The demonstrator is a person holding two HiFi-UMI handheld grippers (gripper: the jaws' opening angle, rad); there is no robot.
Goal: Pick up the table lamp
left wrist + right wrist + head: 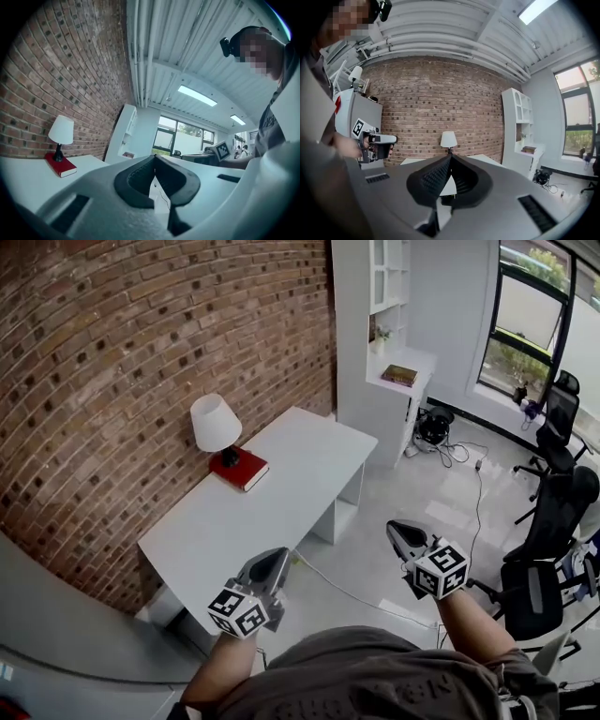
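The table lamp (216,427) has a white cone-shaped shade, a thin dark stem and a small dark base. We see it standing upright on a red book (241,468) that lies flat on the white table (300,474), close to the brick wall (141,352). Beyond the table's far end stands a white shelf unit (354,324). A small plant (379,334) sits in one of its open niches, and a yellowish book (399,375) lies flat on the ledge below. Our left gripper (273,564) hangs at the table's near edge, its jaws closed together with nothing between them. Our right gripper (403,533) is over the floor to the right, jaws likewise pressed shut and empty. Both are well apart from the lamp.
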